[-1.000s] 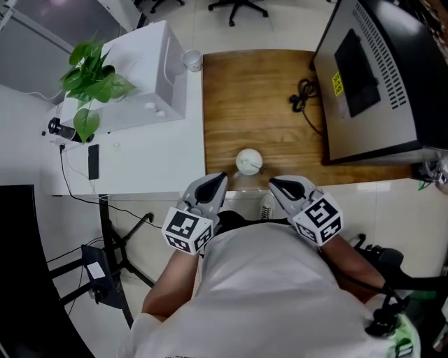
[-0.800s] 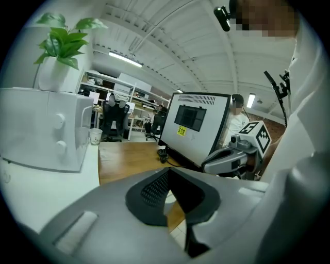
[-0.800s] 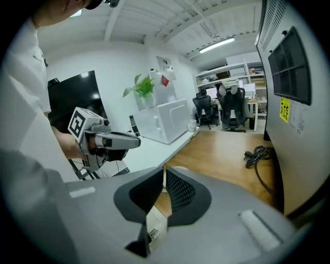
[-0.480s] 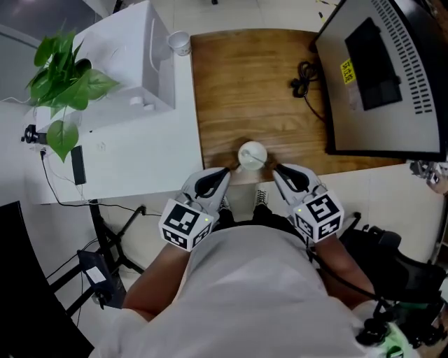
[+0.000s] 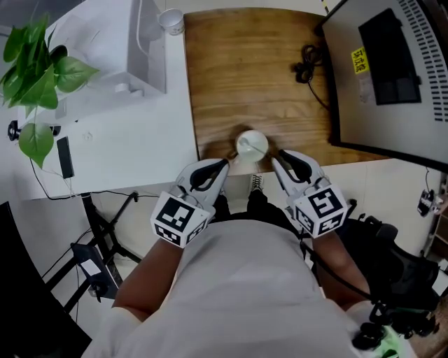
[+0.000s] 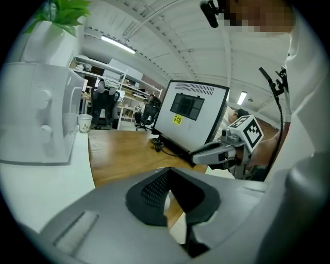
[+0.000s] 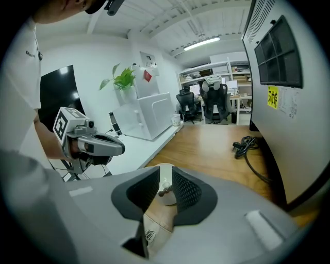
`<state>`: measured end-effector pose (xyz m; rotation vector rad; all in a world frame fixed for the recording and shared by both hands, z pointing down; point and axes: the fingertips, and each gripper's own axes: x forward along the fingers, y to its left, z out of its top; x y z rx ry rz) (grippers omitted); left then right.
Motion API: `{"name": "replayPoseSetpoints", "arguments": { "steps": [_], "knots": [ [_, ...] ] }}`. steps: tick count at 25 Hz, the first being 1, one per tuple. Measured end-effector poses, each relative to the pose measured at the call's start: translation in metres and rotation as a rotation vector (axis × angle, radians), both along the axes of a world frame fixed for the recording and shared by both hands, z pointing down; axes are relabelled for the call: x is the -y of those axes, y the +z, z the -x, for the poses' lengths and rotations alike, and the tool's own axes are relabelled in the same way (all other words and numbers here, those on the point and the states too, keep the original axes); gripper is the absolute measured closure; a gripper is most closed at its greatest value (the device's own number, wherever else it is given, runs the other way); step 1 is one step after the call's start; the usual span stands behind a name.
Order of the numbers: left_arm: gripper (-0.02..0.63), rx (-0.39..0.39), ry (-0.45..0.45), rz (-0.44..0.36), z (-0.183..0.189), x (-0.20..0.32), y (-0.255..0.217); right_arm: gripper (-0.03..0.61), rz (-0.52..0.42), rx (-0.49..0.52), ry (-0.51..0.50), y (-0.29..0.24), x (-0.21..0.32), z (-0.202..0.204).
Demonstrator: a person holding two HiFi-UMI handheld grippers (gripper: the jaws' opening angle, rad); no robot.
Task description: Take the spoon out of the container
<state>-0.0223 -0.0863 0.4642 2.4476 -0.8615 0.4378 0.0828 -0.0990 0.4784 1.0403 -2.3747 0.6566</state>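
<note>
A small white container [image 5: 252, 145] stands on the wooden table [image 5: 245, 77] close to its front edge. Through the right gripper view I see the container [image 7: 164, 178] with a dark spoon handle [image 7: 165, 192] sticking out of it. My right gripper [image 5: 281, 158] is just right of the container and near it. Its jaws are opening, and nothing is pressed between the pads, the container lying beyond the tips [image 7: 165, 180]. My left gripper [image 5: 221, 166] hovers at the table edge left of the container, its fingertips together and empty.
A large grey screen unit [image 5: 392, 77] fills the table's right side, with a coiled black cable [image 5: 308, 68] beside it. A white table [image 5: 119, 140] on the left carries a white box [image 5: 136, 49], a paper cup [image 5: 171, 19] and a plant [image 5: 35, 70].
Both grippers have moved forward to the table edge, closer to the container. The right gripper's jaws have parted from shut.
</note>
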Motion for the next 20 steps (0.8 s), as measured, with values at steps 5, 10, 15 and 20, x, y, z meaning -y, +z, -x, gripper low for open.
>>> {"name": "replayPoseSetpoints", "arguments": {
  "steps": [5,10,15,20],
  "knots": [
    [0.609,0.008,0.009,0.02,0.002,-0.001,0.006,0.5,0.056,0.01,0.035,0.016,0.004,0.0],
    [0.609,0.021,0.009,0.042,0.003,-0.002,0.012,0.448,0.12,0.044,0.053,0.029,0.003,0.006],
    [0.609,0.028,0.004,0.052,0.004,-0.001,0.014,0.44,0.157,0.032,0.06,0.04,0.003,0.007],
    [0.609,0.028,0.006,0.058,0.003,0.001,0.015,0.44,0.196,0.032,0.083,0.05,0.004,0.004]
  ]
}}
